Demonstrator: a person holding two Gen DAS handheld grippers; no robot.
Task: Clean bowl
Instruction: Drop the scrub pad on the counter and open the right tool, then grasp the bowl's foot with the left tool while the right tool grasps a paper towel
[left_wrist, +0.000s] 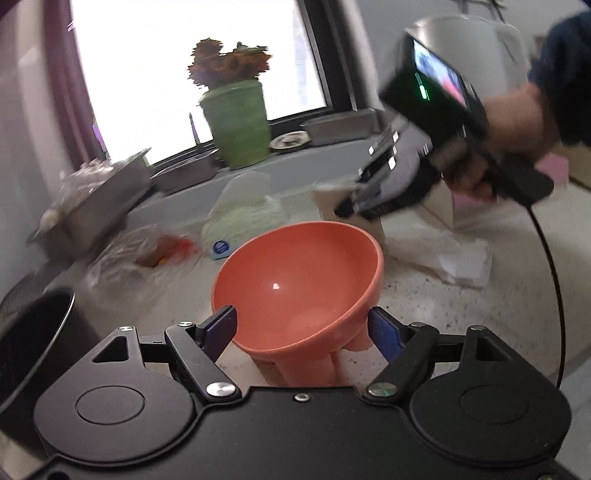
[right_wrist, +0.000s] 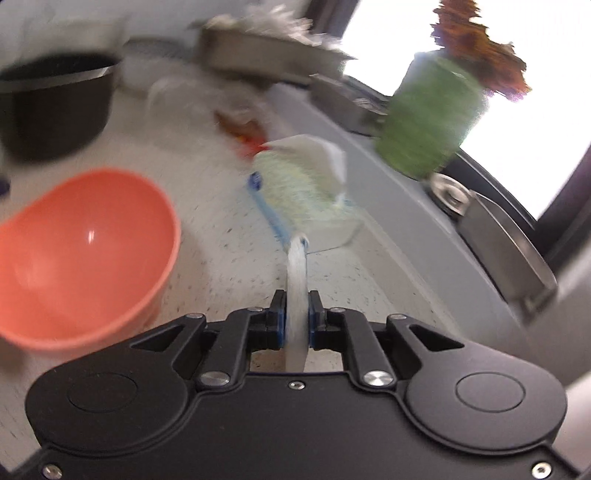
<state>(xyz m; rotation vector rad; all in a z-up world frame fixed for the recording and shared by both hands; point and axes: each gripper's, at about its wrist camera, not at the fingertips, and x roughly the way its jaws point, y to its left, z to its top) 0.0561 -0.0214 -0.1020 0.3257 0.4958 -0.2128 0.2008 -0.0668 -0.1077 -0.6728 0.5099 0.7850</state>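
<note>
An orange bowl (left_wrist: 295, 280) with stubby feet is tilted, its opening turned up and away, above the speckled counter (left_wrist: 461, 314). My left gripper (left_wrist: 303, 325) is shut on its lower part, one blue pad on each side. In the right wrist view the bowl (right_wrist: 85, 251) sits at the left, empty and glossy. My right gripper (right_wrist: 295, 317) is shut on a folded white tissue (right_wrist: 295, 280) that sticks out forward. A hand holds that right gripper (left_wrist: 347, 206) above and behind the bowl, with the tissue (left_wrist: 328, 192) at its tip.
A green tissue pack (left_wrist: 243, 221) lies behind the bowl. A black pot (left_wrist: 33, 339) stands at the left, next to a plastic bag (left_wrist: 140, 254) and a metal tray (left_wrist: 103, 195). A green flowerpot (left_wrist: 236, 125) is on the sill. Crumpled paper (left_wrist: 443, 254) lies at the right.
</note>
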